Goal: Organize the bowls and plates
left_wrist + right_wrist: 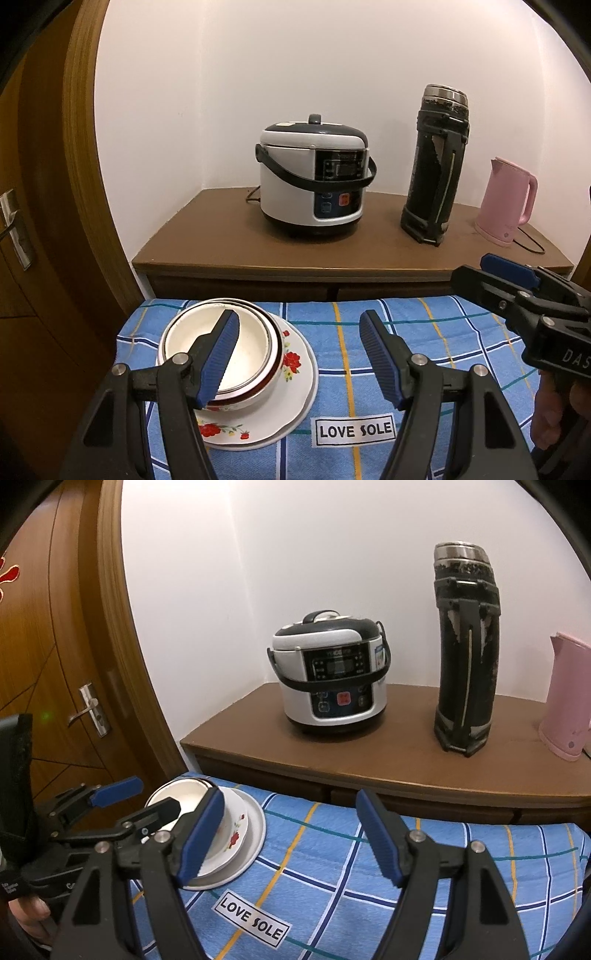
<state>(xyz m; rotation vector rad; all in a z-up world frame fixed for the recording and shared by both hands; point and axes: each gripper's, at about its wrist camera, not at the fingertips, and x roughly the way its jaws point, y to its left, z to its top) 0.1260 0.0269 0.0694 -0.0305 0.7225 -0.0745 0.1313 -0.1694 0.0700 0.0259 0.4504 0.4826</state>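
A stack of nested white bowls (243,354) with floral print sits on a white floral plate (295,398) at the left of the blue checked cloth (406,332). My left gripper (299,362) is open and empty, its left finger in front of the bowls. In the right wrist view the bowls (225,823) and plate (255,834) are at left. My right gripper (288,842) is open and empty above the cloth, right of the stack. The left gripper (110,812) shows there at the left edge; the right gripper shows in the left wrist view (517,284), state unclear.
Behind the cloth stands a brown cabinet (351,254) with a rice cooker (314,177), a tall black thermos (436,166) and a pink kettle (509,203). A wooden door (55,646) is on the left. A "LOVE SOLE" label (354,430) is on the cloth.
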